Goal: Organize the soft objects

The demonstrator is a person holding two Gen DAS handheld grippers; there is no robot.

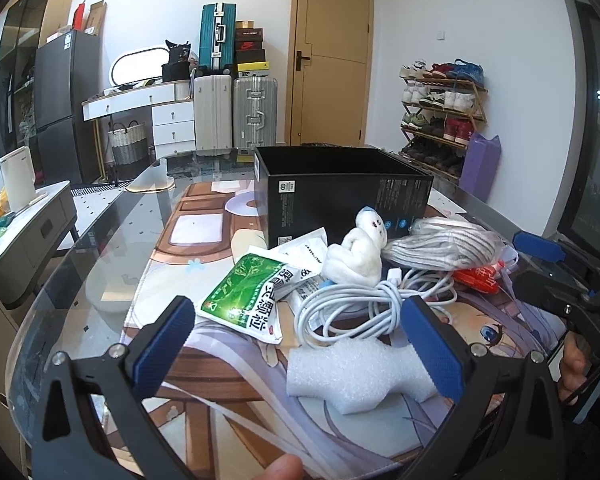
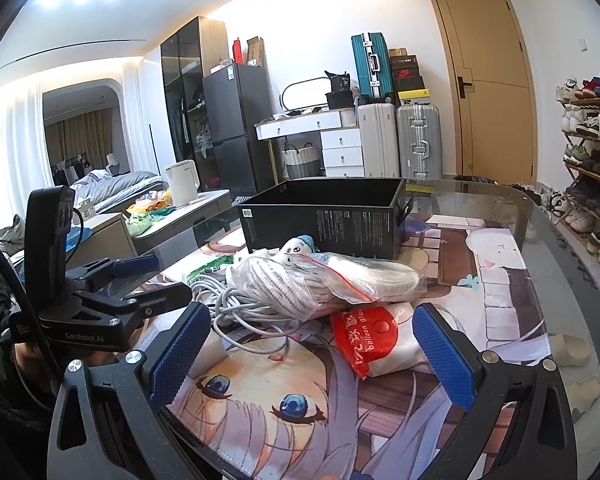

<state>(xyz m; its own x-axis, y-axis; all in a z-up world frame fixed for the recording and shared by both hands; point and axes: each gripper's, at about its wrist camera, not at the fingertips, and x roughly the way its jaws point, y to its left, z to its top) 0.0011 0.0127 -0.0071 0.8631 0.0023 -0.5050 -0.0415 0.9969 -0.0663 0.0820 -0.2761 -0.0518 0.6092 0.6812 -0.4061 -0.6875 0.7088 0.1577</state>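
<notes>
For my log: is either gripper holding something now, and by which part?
Nothing is held. The left gripper and the right gripper are both open, empty.

Both wrist fisheyes looked low and close across the table, left and right, sharing the open black cardboard box.

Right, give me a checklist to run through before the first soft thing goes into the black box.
1. Left gripper open and empty: ok.
2. Right gripper open and empty: ok.
3. Black box upright with its top open: ok; whether anything lies inside: cannot tell.
4. Foam block free of the pile, lying between the left fingers: ok.
5. Plush toy clear of the white cable: not ok, it sits against the coil.
6. Red packet free to lift: cannot tell, the bagged white cloth overlaps its far edge.
</notes>
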